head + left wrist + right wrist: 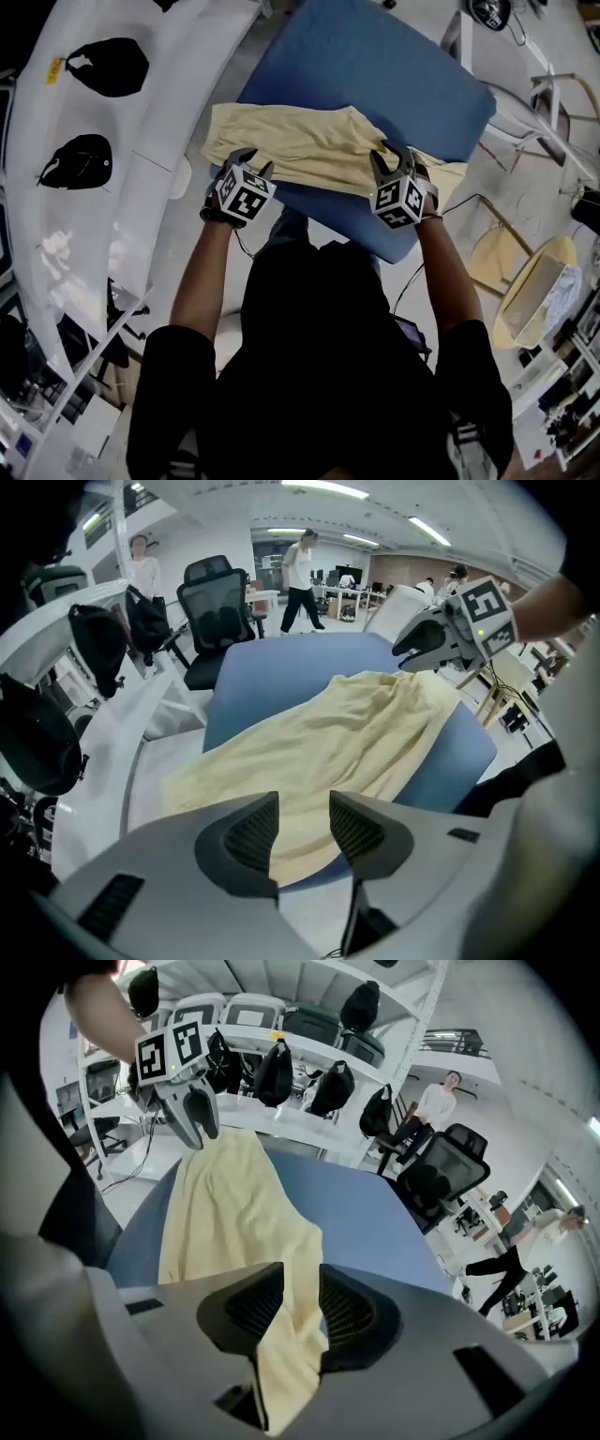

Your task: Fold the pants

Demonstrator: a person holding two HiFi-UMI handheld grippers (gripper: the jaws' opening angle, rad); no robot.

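Pants [309, 145] are lying loosely spread across the blue table [394, 75], toward its 6 o'clock edge; no fold looks made yet. Right gripper [392, 156], at their 4 o'clock, is pinching the cloth edge. Left gripper [253, 160], at 8 o'clock, is hovering with jaws partly apart, gripping nothing.

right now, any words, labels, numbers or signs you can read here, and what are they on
none can be read in any view
left tongs, marker cube: only black and white square patterns, no letters
right tongs, marker cube: the same
yellow tag on the white shelf: too small to read
pale yellow pants: no print showing
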